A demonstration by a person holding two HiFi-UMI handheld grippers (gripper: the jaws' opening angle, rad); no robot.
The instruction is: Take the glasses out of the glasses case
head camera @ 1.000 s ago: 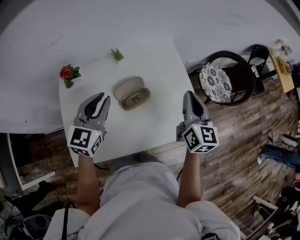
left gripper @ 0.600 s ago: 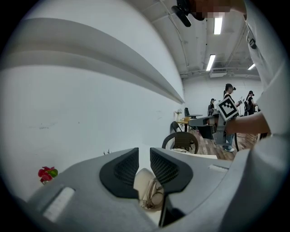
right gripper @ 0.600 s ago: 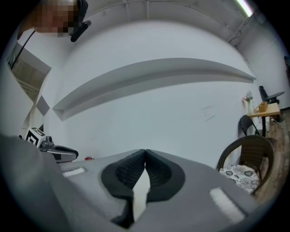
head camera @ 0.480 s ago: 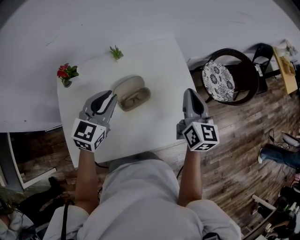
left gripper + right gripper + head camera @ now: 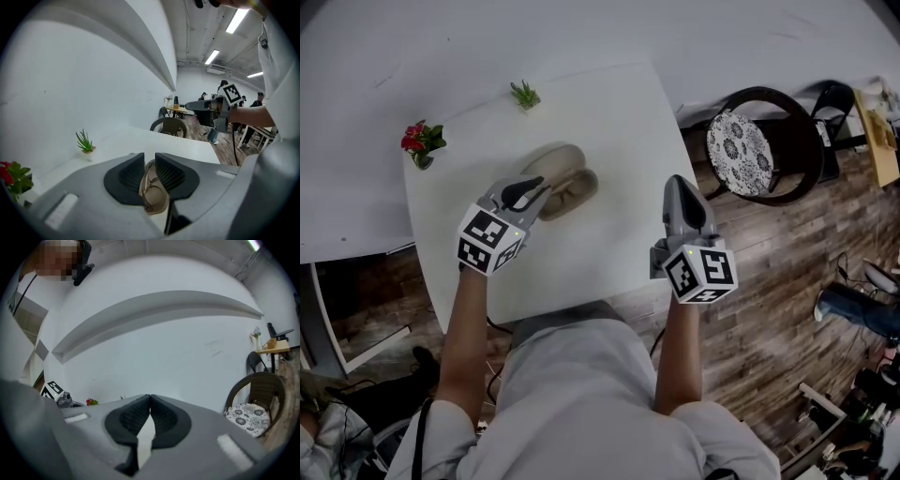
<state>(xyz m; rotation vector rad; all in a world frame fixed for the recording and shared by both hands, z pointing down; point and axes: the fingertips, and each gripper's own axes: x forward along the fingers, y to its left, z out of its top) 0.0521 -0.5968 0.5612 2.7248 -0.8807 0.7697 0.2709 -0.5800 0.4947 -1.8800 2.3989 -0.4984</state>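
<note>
A beige glasses case (image 5: 567, 178) lies open on the white table (image 5: 609, 112), with the glasses (image 5: 151, 180) resting inside it. My left gripper (image 5: 538, 186) has its tips at the case's left end. Its jaws stand a narrow gap apart, and in the left gripper view (image 5: 150, 160) the case (image 5: 157, 202) shows through that gap, just beyond the tips. My right gripper (image 5: 679, 187) hovers near the table's right edge, well away from the case, with its jaws closed together on nothing (image 5: 150, 398).
A red flower pot (image 5: 418, 142) and a small green plant (image 5: 524, 95) stand along the table's far left side. A dark chair with a patterned cushion (image 5: 741, 150) sits on the wooden floor to the right of the table.
My left gripper has moved forward and to the right, from the table's left side up to the case. The right gripper has hardly moved.
</note>
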